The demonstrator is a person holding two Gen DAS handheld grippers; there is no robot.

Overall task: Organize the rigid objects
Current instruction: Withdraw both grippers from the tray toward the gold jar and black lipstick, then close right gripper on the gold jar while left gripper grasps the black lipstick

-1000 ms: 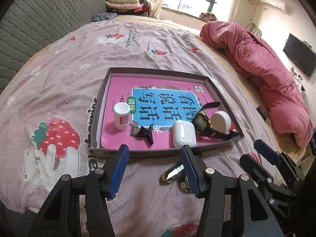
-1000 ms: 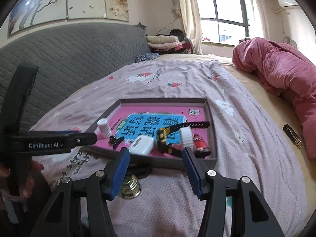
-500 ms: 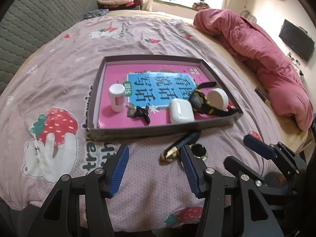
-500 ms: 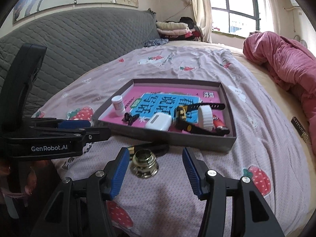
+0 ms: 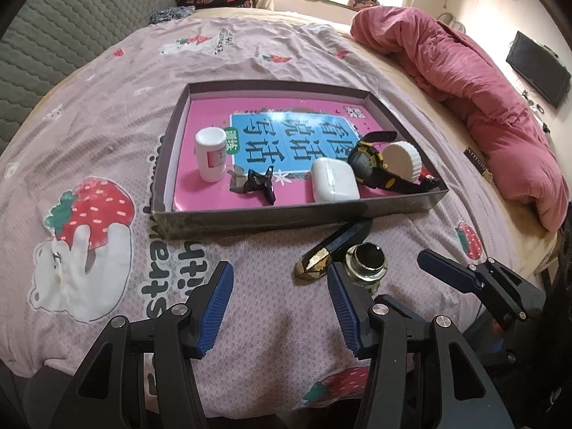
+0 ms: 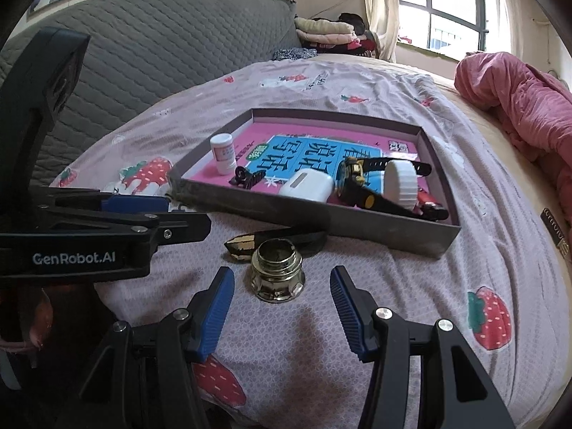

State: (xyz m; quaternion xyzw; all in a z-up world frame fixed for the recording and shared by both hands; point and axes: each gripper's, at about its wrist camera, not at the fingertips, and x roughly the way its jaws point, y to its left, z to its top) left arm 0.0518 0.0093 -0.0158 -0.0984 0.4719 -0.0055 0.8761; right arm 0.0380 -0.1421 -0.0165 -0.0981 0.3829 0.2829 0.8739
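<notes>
Bed (image 5: 107, 114): pink sheet with strawberry print; everything lies on it.
Duvet (image 5: 475, 82): red, bunched along the far right side.
Tray (image 5: 286, 218): shallow grey box near the middle of the bed, pink and blue book cover lining its floor.
Left gripper (image 5: 280, 309): jaws spread, nothing between them, over bare sheet in front of the tray.
Right gripper (image 6: 282, 312): jaws spread, empty; the brass cup sits just beyond its fingertips.
Jar (image 5: 400, 159): white, on its side in the tray's right end, against the watch.
Watch (image 5: 371, 166): black and yellow, in the tray beside the case.
Case (image 5: 334, 180): white earbud case, in the tray.
Bottle (image 5: 211, 153): white, upright, tray's left part.
Clip (image 5: 259, 184): black, in the tray near the front wall.
Brass cup (image 6: 277, 273): outside the tray, upright on the sheet.
Pen-like piece (image 5: 334, 248): dark with a gold tip, on the sheet, between cup and tray wall.
</notes>
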